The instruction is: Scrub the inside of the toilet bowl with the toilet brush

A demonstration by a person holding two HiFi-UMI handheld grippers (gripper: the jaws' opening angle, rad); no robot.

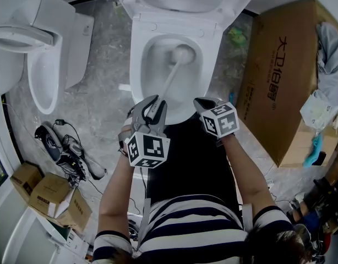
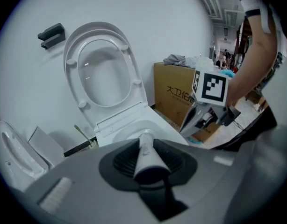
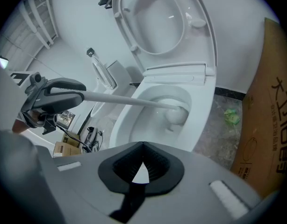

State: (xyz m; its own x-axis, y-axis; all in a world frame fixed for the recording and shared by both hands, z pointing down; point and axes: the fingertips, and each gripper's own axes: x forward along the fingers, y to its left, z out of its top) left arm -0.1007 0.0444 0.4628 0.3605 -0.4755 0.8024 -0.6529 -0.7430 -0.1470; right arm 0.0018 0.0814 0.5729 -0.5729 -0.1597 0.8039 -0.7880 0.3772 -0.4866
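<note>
The white toilet bowl (image 1: 140,65) stands in front of me with its lid (image 2: 101,73) and seat raised. The toilet brush's round white head (image 1: 181,54) rests low inside the bowl, toward the back. Its pale handle (image 1: 168,84) slants down to my left gripper (image 1: 154,108), which is shut on the handle's end (image 2: 146,153). In the right gripper view the brush head (image 3: 176,114) lies against the bowl's inner wall, with the left gripper (image 3: 57,94) at the left. My right gripper (image 1: 206,105) hovers over the bowl's front rim, shut and empty (image 3: 142,161).
A second toilet (image 1: 42,65) stands at the left. A large cardboard box (image 1: 279,76) with cloths on it sits close on the right. Small cartons (image 1: 48,194) and a tool with cables (image 1: 64,150) lie at the lower left. A green scrap (image 1: 237,36) lies beside the bowl.
</note>
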